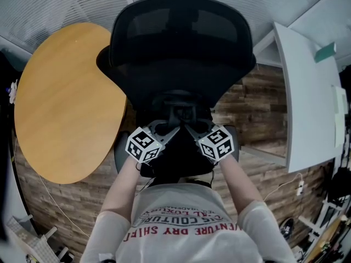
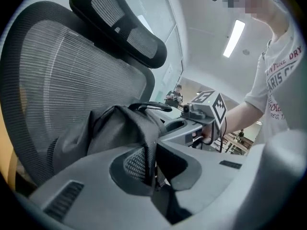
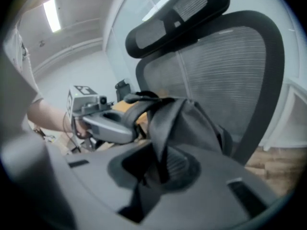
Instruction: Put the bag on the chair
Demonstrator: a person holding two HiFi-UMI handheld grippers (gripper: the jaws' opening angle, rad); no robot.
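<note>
A black mesh office chair (image 1: 181,43) stands right in front of me, with its tall back (image 2: 72,75) and headrest (image 3: 177,13) facing both gripper cameras. A dark grey fabric bag (image 2: 115,128) hangs between the two grippers, just before the chair back. My left gripper (image 2: 153,171) is shut on a fold of the bag with a strap. My right gripper (image 3: 158,171) also pinches the bag (image 3: 192,123) by a strap. In the head view the left gripper (image 1: 164,133) and right gripper (image 1: 196,131) meet over the seat, which the bag (image 1: 178,160) and my arms mostly hide.
A round wooden table (image 1: 66,103) sits close on the chair's left. A white desk (image 1: 307,92) runs along the right. The floor is wood plank (image 1: 258,108), with a white cable (image 1: 285,185) at the lower right. Glass walls stand behind the chair.
</note>
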